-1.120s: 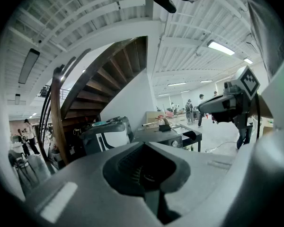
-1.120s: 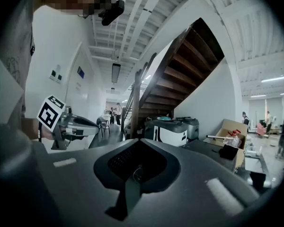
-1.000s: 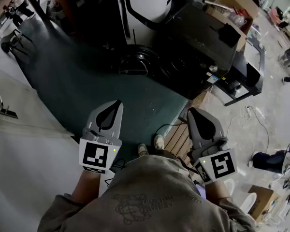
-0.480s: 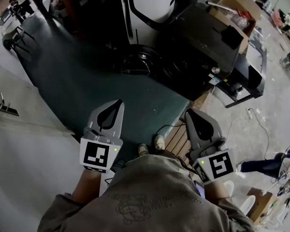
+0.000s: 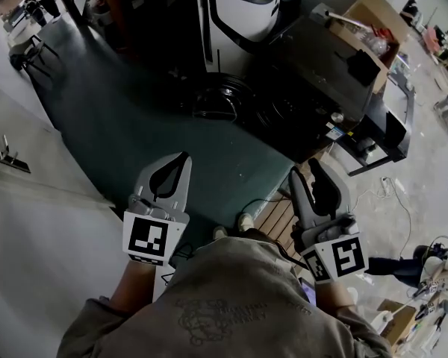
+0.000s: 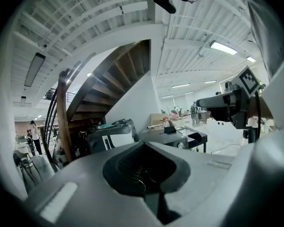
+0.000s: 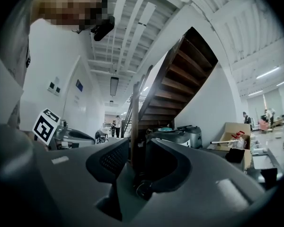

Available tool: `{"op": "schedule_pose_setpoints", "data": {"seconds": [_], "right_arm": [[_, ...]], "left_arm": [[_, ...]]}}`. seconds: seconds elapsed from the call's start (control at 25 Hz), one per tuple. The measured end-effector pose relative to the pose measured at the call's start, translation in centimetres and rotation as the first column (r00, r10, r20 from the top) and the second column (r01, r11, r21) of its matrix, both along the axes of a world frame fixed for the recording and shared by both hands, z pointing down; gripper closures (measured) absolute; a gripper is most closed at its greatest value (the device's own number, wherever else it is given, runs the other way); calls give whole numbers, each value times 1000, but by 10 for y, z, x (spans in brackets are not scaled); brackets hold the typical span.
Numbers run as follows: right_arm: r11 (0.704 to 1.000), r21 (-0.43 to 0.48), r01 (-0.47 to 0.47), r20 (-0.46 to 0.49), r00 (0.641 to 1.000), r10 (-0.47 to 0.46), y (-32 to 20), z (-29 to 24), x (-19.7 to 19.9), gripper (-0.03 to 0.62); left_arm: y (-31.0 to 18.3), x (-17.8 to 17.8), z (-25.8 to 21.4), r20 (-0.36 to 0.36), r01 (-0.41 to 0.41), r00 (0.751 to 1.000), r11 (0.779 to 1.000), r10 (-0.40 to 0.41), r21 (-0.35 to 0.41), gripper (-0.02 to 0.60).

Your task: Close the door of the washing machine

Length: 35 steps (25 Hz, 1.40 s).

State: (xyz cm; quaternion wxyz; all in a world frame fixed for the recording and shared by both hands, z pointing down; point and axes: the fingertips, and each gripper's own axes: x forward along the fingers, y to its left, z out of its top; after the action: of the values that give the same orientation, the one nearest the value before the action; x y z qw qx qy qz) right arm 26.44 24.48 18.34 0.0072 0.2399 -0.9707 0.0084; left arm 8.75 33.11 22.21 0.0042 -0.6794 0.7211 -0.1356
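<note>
In the head view the dark washing machine (image 5: 321, 80) stands ahead of me on the green floor. Its round door (image 5: 220, 99) hangs open on the left of its front. Both grippers are held close to my body, well short of the machine and touching nothing. My left gripper (image 5: 181, 159) is shut and empty; in the left gripper view its jaws (image 6: 144, 145) meet along one seam. My right gripper (image 5: 305, 168) is slightly open and empty. A narrow gap between its jaws (image 7: 138, 143) shows a wooden stair post.
A white-and-black appliance (image 5: 239, 10) stands behind the washer and a cardboard box (image 5: 373, 17) at its right. Wooden slats (image 5: 280, 215) and a cable (image 5: 392, 177) lie by my shoes (image 5: 244, 221). A white wall (image 5: 30, 222) runs at left. A staircase (image 6: 109, 89) rises beyond.
My right gripper's jaws have parted slightly and it has shifted a little right. The head view has drifted, so the washer sits lower in frame. The left gripper has not moved.
</note>
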Motion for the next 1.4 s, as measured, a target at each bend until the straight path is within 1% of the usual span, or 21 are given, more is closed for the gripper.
{"op": "schedule_pose_setpoints", "data": {"seconds": [0.24,0.32,0.48,0.64,0.8,1.0,1.16,1.28,1.4], "right_arm": [[1000,7,0,8,1000,0,2,-6,-16,417],[1000,-1,10,-12,1000,-10,2,0,-21,404],[1000,-14,28,-56,998,-28,0,11,-35,399],[999,-22,42,-64,997,-44,-10,17,-53,398],[997,-59,55,-68,996,-59,-27,26,-72,396],[991,-122,51,-76,995,-60,-61,46,-97,398],[985,-166,50,-108,992,-68,-92,63,-121,398],[978,-201,57,-129,988,-84,-120,75,-142,396],[965,-252,68,-134,986,-104,-151,87,-167,398]], "left_arm": [[15,-18,-6,-4,32,999,999,-32,14,581],[15,-23,-4,3,37,999,999,-37,8,581],[12,-31,-5,2,38,999,999,-38,12,581],[9,-45,5,-3,59,998,998,-59,-9,581],[-3,-61,13,-17,77,997,997,-77,-31,581],[-38,-80,22,-22,60,998,997,-61,-47,581],[-69,-105,34,-63,57,996,996,-62,-69,581],[-97,-125,46,-65,70,995,992,-77,-101,581],[-131,-144,55,-66,64,995,989,-73,-134,581]]}}
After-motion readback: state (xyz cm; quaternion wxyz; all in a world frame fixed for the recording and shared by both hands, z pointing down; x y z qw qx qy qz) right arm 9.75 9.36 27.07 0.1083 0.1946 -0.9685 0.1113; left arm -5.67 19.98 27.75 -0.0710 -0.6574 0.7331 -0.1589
